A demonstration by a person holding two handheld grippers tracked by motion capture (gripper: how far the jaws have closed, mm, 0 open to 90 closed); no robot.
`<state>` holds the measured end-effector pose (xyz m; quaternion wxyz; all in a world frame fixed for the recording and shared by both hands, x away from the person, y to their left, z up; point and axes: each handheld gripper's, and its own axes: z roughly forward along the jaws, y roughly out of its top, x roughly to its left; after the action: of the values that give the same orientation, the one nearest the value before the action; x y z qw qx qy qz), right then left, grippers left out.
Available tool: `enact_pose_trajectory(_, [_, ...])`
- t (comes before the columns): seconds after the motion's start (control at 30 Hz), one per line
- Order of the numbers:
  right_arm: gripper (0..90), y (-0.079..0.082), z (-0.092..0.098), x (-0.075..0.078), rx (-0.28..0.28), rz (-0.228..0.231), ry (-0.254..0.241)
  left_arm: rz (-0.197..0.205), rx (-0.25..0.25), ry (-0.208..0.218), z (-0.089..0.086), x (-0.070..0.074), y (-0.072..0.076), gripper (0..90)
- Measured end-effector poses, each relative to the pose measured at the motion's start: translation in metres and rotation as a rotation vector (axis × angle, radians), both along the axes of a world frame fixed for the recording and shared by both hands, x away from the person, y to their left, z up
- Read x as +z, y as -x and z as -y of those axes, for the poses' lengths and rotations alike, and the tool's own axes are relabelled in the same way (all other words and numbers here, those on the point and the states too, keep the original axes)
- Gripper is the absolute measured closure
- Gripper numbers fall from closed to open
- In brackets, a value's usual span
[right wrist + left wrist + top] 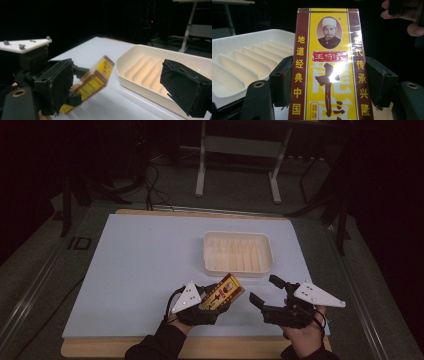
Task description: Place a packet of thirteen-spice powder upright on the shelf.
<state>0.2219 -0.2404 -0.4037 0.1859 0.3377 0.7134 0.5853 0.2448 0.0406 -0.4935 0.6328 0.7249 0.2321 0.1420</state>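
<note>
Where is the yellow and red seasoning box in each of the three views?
High view: seasoning box low centre, in the left gripper.
Left gripper view: box upright at centre, jaws on both sides.
Right gripper view: box tilted, left of centre.
Shared landmark: the white ribbed tray.

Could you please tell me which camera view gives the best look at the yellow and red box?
The left gripper view: the box stands upright and sharp between the black jaws, its printed face readable. The high view shows it small and tilted, and the right gripper view shows it blurred, partly behind a jaw.
</note>
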Motion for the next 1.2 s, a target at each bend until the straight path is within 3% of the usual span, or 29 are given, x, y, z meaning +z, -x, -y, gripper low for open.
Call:
enact_pose_trajectory(0.27, [16.6,-0.001,-0.019,0.006,-0.004,-0.020,-0.068,0.041,0.016,0.064,-0.002,0.001,0.004,33.0])
enact_pose_trajectory(0.63, [21.9,-0.007,-0.038,-0.002,-0.010,-0.046,-0.067,0.086,0.019,0.111,0.001,0.001,0.009,33.0])
enact_pose_trajectory(0.77, [23.8,-0.010,-0.045,-0.007,-0.008,-0.087,-0.085,0.110,0.040,0.106,0.002,0.001,0.011,33.0])
enact_pose_trajectory(0.93, [37.2,-0.011,-0.056,-0.012,-0.008,-0.132,-0.097,0.122,0.038,0.135,0.001,0.000,0.011,32.9])
enact_pose_trajectory(1.2, [54.5,-0.016,-0.065,-0.013,-0.017,-0.198,-0.138,0.145,0.068,0.141,0.000,0.000,0.012,32.8])
